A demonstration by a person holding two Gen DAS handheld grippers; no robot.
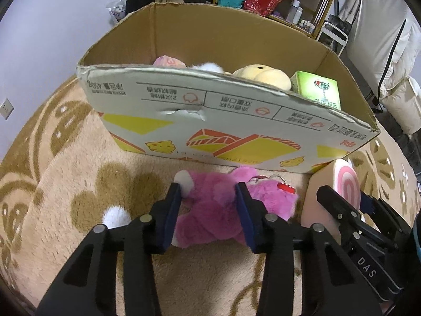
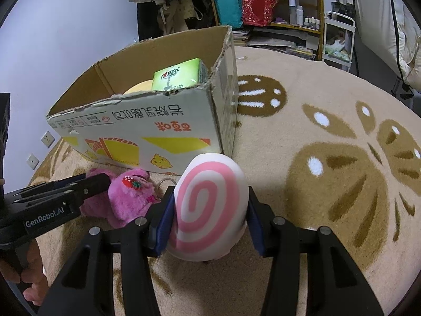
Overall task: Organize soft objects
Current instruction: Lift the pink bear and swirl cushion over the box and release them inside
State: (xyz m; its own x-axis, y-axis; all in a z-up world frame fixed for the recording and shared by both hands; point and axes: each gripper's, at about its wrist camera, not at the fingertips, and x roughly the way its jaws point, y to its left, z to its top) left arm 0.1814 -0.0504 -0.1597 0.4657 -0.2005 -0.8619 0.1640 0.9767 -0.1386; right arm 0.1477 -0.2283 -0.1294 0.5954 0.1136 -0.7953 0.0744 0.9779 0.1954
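A pink plush toy (image 1: 208,218) with a strawberry tag lies on the rug in front of the cardboard box (image 1: 236,121). My left gripper (image 1: 208,188) points down at it, its blue pads pressing the fur from both sides. My right gripper (image 2: 210,193) is shut on a white cushion with a pink swirl (image 2: 210,205), just right of the plush (image 2: 131,194) and near the corner of the box (image 2: 147,131). Inside the box sit a yellow plush (image 1: 260,75), a green tissue pack (image 1: 318,89), a pink item (image 1: 168,62) and something white and fluffy (image 1: 210,66).
A beige rug with brown patterns (image 2: 329,158) covers the floor. Behind the box stands a wooden shelf (image 2: 297,23) with bags and bottles, and white padded coats (image 1: 389,52) hang at the right. A hand (image 2: 31,271) grips the left tool's handle.
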